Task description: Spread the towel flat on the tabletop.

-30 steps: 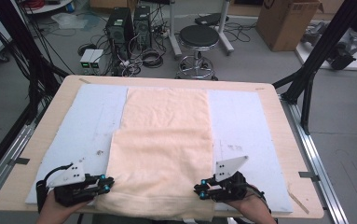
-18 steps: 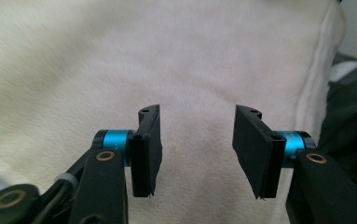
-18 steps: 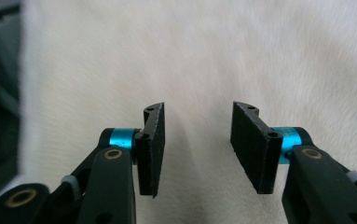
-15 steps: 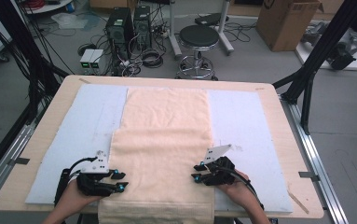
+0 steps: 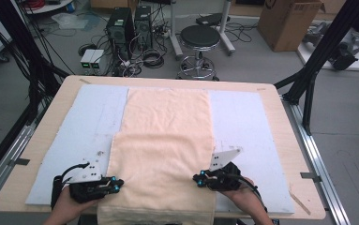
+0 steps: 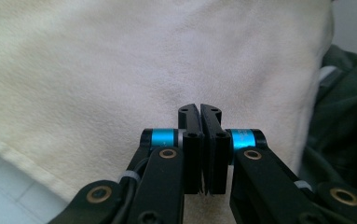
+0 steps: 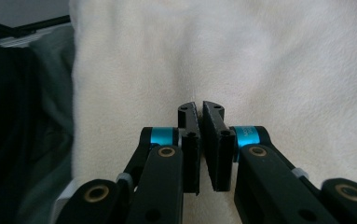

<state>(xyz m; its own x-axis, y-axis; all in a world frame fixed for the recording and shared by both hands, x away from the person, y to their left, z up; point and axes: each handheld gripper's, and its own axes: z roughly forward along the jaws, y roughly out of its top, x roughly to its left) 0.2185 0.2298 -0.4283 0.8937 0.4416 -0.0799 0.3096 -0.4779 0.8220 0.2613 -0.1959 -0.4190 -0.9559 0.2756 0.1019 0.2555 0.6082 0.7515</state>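
Observation:
A cream towel (image 5: 165, 140) lies lengthwise down the middle of a pale blue mat (image 5: 88, 122), and its near end hangs over the table's front edge. My left gripper (image 5: 115, 184) points inward at the towel's left edge near the front. Its jaws have just been closing, and in the left gripper view the gripper (image 6: 199, 108) pinches the towel (image 6: 97, 70), which dimples at the tips. My right gripper (image 5: 197, 179) sits just inside the towel's right edge. Its jaws have also just been closing. In the right gripper view the gripper (image 7: 199, 106) nips the towel (image 7: 260, 60), with a thin crease at the tips.
The wooden table (image 5: 57, 101) shows around the mat. Black frame legs (image 5: 308, 79) stand at its right, and rails run along both sides. On the floor behind are a stool (image 5: 199, 37), computer towers (image 5: 130, 23) with cables, and a cardboard box (image 5: 287, 21).
Both grippers slid from the towel's side edges a little inward onto the cloth. The right one also moved slightly away from the front edge, then back a bit.

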